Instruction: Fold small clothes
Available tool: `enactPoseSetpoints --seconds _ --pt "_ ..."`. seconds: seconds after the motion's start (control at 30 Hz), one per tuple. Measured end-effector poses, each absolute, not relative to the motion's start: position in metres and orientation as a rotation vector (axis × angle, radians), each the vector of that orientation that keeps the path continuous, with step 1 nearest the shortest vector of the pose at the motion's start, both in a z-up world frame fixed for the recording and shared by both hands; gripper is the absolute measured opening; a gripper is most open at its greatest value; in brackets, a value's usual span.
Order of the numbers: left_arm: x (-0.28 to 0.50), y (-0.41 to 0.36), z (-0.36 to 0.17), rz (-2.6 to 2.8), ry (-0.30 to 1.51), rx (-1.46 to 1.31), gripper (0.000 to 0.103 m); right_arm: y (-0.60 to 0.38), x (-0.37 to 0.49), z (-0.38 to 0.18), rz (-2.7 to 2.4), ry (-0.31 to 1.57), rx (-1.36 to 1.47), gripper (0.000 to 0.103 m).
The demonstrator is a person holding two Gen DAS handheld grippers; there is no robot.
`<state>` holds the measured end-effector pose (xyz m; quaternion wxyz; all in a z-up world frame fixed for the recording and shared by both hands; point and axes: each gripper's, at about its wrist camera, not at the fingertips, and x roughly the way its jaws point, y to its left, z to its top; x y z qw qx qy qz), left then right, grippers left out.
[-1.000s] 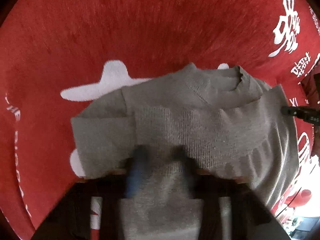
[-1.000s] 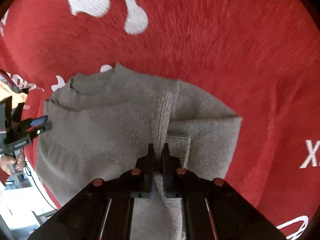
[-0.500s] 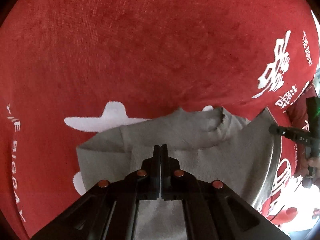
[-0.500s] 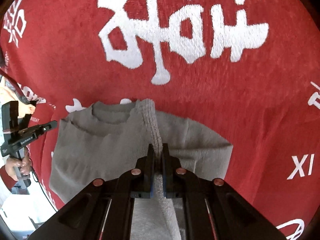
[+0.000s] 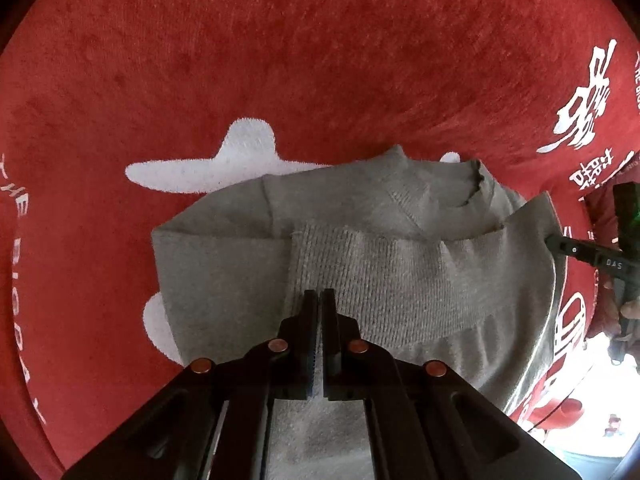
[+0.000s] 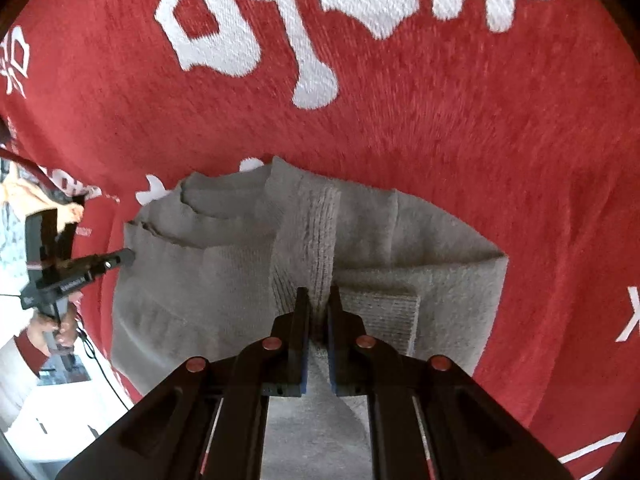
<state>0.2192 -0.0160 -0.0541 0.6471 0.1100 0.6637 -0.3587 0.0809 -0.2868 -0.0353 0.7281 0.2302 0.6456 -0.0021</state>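
A small grey knit sweater point(image 5: 400, 264) lies on a red cloth, its sleeves folded in and its ribbed hem folded up towards the neckline. My left gripper point(image 5: 319, 296) is shut on the hem's edge, which passes between its fingers. My right gripper point(image 6: 319, 294) is shut on a ribbed fold of the same sweater point(image 6: 224, 280). Each gripper shows in the other's view, the right one point(image 5: 560, 246) at the sweater's right edge and the left one point(image 6: 120, 258) at its left edge.
The red cloth point(image 5: 280, 60) with white printed characters point(image 6: 320, 20) covers the whole surface. Its edge and a bright floor show at the lower right of the left wrist view point(image 5: 580, 420) and the lower left of the right wrist view point(image 6: 48, 412).
Both grippers have carried the hem up over the sweater's body towards the neckline, then drawn back slightly. The ribbed hem now lies just below the collar.
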Motion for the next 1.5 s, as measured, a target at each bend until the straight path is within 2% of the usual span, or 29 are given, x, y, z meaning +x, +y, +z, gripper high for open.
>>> enactPoseSetpoints --seconds 0.3,0.33,0.37,0.4,0.47,0.83,0.9,1.03,1.1,1.17,1.27,1.33,1.5 --pt "0.219 -0.015 -0.048 -0.782 1.517 0.275 0.002 -0.288 0.077 -0.042 -0.014 1.431 0.514 0.01" --pt "0.22 -0.014 -0.047 -0.776 1.521 0.275 0.006 -0.288 0.077 -0.042 -0.015 1.431 0.513 0.011" --pt "0.221 -0.012 -0.045 -0.772 1.526 0.272 0.045 -0.288 0.078 -0.042 -0.015 1.431 0.511 0.013" --pt "0.22 -0.01 -0.044 -0.76 1.525 0.277 0.103 -0.288 0.077 -0.043 -0.015 1.432 0.509 0.014" --pt "0.218 -0.01 -0.042 -0.744 1.489 0.304 0.101 -0.288 0.078 -0.044 -0.016 1.433 0.508 0.019" --pt "0.205 -0.025 -0.073 -0.811 1.499 0.308 0.099 -0.288 0.077 -0.045 -0.006 1.427 0.52 0.02" --pt "0.2 -0.034 -0.084 -0.825 1.518 0.329 0.081 -0.288 0.077 -0.045 -0.002 1.427 0.52 0.02" --pt "0.195 -0.042 -0.098 -0.845 1.535 0.339 0.062 -0.288 0.077 -0.046 0.001 1.429 0.522 0.02" --pt "0.192 -0.043 -0.102 -0.855 1.54 0.332 0.028 -0.288 0.077 -0.047 -0.003 1.431 0.526 0.02" --pt "0.193 -0.045 -0.104 -0.871 1.558 0.305 0.014 -0.288 0.077 -0.049 -0.008 1.436 0.53 0.02" --pt "0.183 -0.052 -0.104 -0.875 1.528 0.319 0.009 -0.286 0.08 -0.053 -0.026 1.457 0.517 0.018" --pt "0.18 -0.054 -0.098 -0.877 1.501 0.312 0.009 -0.284 0.081 -0.049 -0.036 1.451 0.496 0.006" --pt "0.177 -0.046 -0.065 -0.902 1.395 0.239 0.009 -0.289 0.079 -0.012 -0.053 1.349 0.464 0.006"
